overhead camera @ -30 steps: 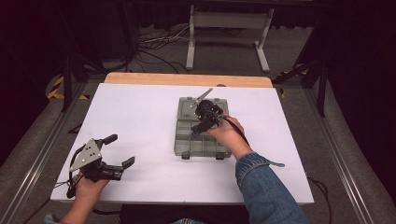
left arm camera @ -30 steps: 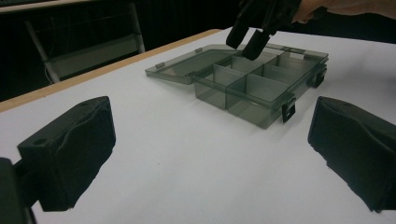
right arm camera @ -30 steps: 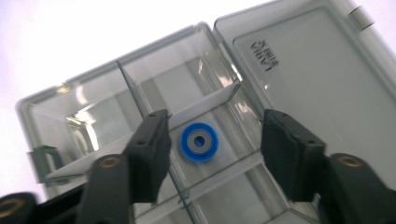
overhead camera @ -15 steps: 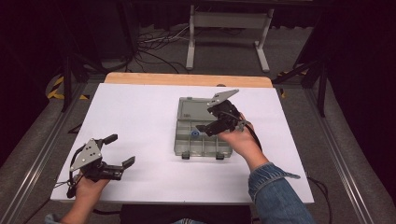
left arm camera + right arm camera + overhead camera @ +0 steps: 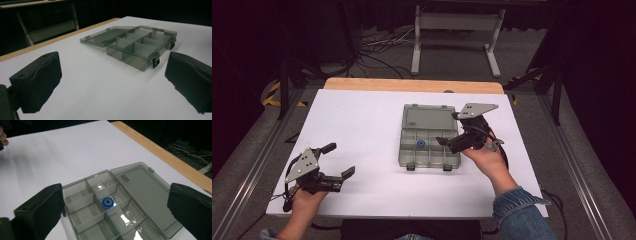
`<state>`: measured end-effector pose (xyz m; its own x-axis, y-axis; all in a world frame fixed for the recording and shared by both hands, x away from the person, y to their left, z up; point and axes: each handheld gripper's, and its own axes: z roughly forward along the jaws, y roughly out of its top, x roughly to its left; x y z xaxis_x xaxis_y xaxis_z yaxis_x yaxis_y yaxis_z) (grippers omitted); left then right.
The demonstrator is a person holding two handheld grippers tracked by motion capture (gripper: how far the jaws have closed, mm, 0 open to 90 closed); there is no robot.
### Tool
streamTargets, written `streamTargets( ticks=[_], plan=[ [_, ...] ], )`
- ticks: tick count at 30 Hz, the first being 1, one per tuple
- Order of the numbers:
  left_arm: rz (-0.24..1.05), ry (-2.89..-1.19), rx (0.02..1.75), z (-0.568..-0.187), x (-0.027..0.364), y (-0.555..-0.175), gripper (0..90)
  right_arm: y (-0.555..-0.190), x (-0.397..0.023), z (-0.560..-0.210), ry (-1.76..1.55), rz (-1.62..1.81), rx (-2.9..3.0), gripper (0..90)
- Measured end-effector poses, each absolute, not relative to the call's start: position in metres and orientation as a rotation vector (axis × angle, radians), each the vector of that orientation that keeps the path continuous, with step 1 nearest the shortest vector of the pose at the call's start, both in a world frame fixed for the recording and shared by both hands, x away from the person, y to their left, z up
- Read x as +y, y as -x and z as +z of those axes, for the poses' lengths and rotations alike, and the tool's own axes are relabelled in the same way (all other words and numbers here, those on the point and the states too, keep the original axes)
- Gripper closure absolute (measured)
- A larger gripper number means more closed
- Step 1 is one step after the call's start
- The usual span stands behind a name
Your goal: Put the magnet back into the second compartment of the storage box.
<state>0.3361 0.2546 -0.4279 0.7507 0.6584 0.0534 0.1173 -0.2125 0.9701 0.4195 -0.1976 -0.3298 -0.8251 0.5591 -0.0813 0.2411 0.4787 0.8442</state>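
A smoky clear compartment box (image 5: pixel 430 156) lies on the white table with its lid (image 5: pixel 429 119) folded flat behind it. A small blue ring (image 5: pixel 420 144) rests in a middle compartment, also seen as the ring (image 5: pixel 108 202) in the right gripper view. My right gripper (image 5: pixel 451 130) hovers at the box's right edge. Its jaws have just been opening and stand wide with nothing between them (image 5: pixel 115 211). My left gripper (image 5: pixel 339 160) rests open near the front left of the table, facing the box (image 5: pixel 140 46) with empty jaws (image 5: pixel 112 82).
The white table top (image 5: pixel 362 120) has a wooden far edge (image 5: pixel 412 85). Beyond it stand a metal stand (image 5: pixel 457 30) and cables on a dark floor. Black rails run along both sides of the table.
My right gripper has lifted and drawn back to the right off the box while its jaws spread. The blue ring now lies uncovered in its compartment. The left gripper has stayed put.
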Motion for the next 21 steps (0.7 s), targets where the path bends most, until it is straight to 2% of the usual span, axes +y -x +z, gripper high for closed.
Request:
streamTargets(
  ticks=[21],
  plan=[
    [0.549, -1.726, 0.608, -0.424, 0.261, -0.334, 1.3, -0.377, -0.25, -0.347, -0.69, 1.445, 2.184, 0.0]
  ],
)
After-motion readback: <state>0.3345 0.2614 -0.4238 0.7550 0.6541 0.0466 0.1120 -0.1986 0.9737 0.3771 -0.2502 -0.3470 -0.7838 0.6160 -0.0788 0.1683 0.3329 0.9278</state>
